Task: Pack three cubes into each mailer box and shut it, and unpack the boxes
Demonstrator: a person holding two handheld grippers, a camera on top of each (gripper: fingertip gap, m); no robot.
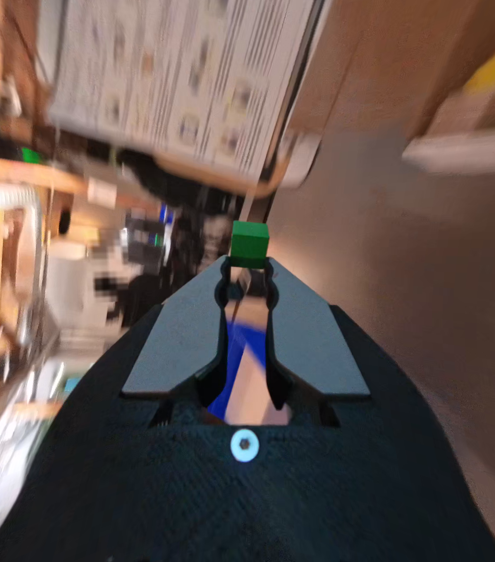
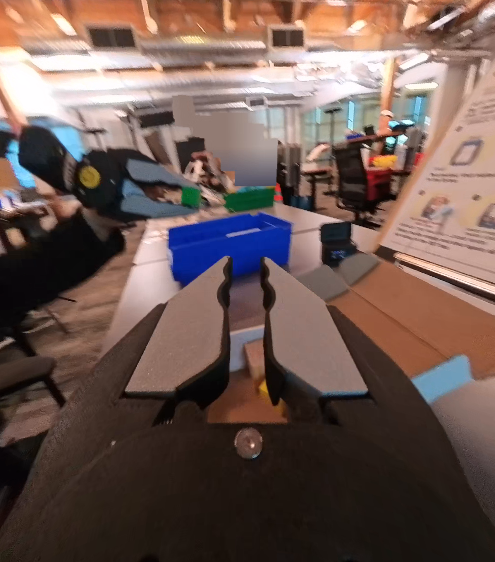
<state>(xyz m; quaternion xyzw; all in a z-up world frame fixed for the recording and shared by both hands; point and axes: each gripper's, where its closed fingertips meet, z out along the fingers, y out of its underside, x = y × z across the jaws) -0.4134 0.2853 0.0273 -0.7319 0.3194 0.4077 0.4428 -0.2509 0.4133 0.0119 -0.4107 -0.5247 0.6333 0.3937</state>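
My left gripper point(image 1: 249, 262) is shut on a green cube point(image 1: 249, 244) at its fingertips and holds it in the air. The left wrist view is tilted and blurred. In the right wrist view the left gripper point(image 2: 187, 197) shows at the left with the green cube point(image 2: 191, 196), above and behind a blue bin point(image 2: 228, 240). My right gripper point(image 2: 245, 264) is open a little and empty, above an open cardboard mailer box point(image 2: 407, 319). A yellow cube point(image 2: 266, 389) and a wooden cube point(image 2: 254, 355) lie in the box under its fingers.
A white poster board point(image 2: 468, 182) stands along the table's right side and also shows in the left wrist view point(image 1: 179, 76). A black device point(image 2: 336, 240) sits behind the box. A green bin point(image 2: 247, 199) is farther back. Chairs stand to the left. Left tips to right tips: about 20 cm.
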